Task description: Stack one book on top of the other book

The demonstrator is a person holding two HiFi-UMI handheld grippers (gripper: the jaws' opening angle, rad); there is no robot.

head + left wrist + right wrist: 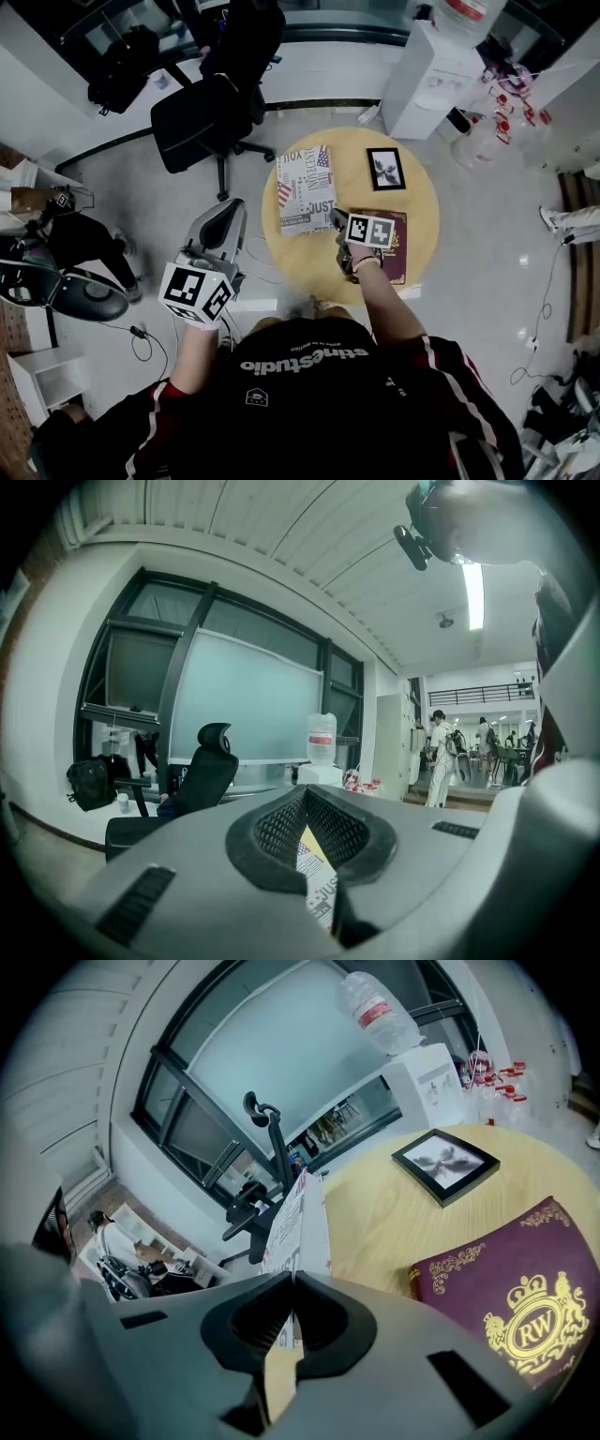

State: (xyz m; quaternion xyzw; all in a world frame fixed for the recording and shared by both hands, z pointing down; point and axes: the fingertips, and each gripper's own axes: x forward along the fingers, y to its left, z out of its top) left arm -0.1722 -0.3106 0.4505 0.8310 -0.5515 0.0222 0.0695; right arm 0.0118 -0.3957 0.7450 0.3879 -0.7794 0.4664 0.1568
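Observation:
A white book printed with newsprint and flags (305,187) lies on the left half of the round wooden table (424,187). A maroon book with a gold crest (400,251) lies to its right, near the front edge. My right gripper (336,221) is at the white book's near right corner. In the right gripper view my right gripper (292,1274) is shut on that book's edge, and the white book (302,1208) tilts up from the table. The maroon book (516,1307) lies flat beside it. My left gripper (229,210) hangs left of the table, shut and empty.
A black picture frame (385,169) lies flat at the back of the table, right of the white book. A black office chair (202,117) stands behind the table at the left. A white water dispenser (427,80) stands at the back right.

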